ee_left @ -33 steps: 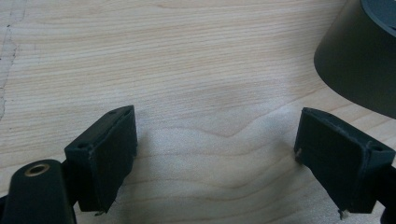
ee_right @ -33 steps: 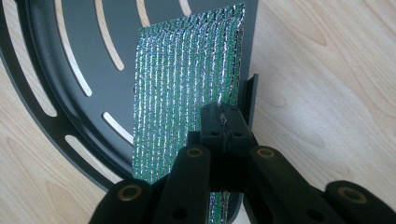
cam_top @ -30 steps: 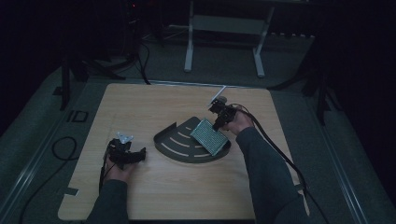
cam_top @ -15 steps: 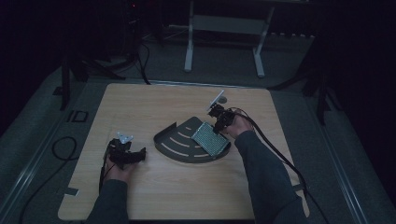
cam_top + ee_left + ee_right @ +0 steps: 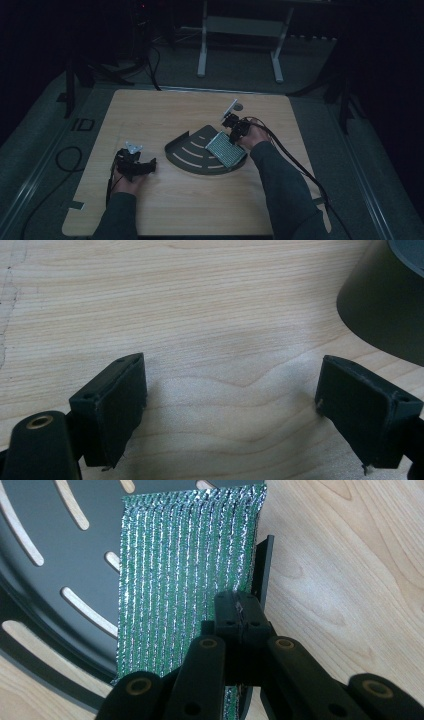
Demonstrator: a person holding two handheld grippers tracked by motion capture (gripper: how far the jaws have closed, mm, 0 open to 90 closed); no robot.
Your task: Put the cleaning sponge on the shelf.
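I judge I am mid-placement: my right gripper has its jaws pressed together on the near edge of the green, silver-threaded scouring pad, which lies flat on the dark grey, slotted fan-shaped metal tray. The pad stretches away from the jaws, ahead and slightly left of them, its right edge running along the tray's upright side wall just beside the clamp. In the high view the pad sits at the tray's right end, directly below that gripper. The next move, I think, calls for parting the jaws and lifting straight off without dragging the pad. My left gripper rests over the pale wooden tabletop, jaws wide apart and empty, the tray's curved wall off to its upper right.
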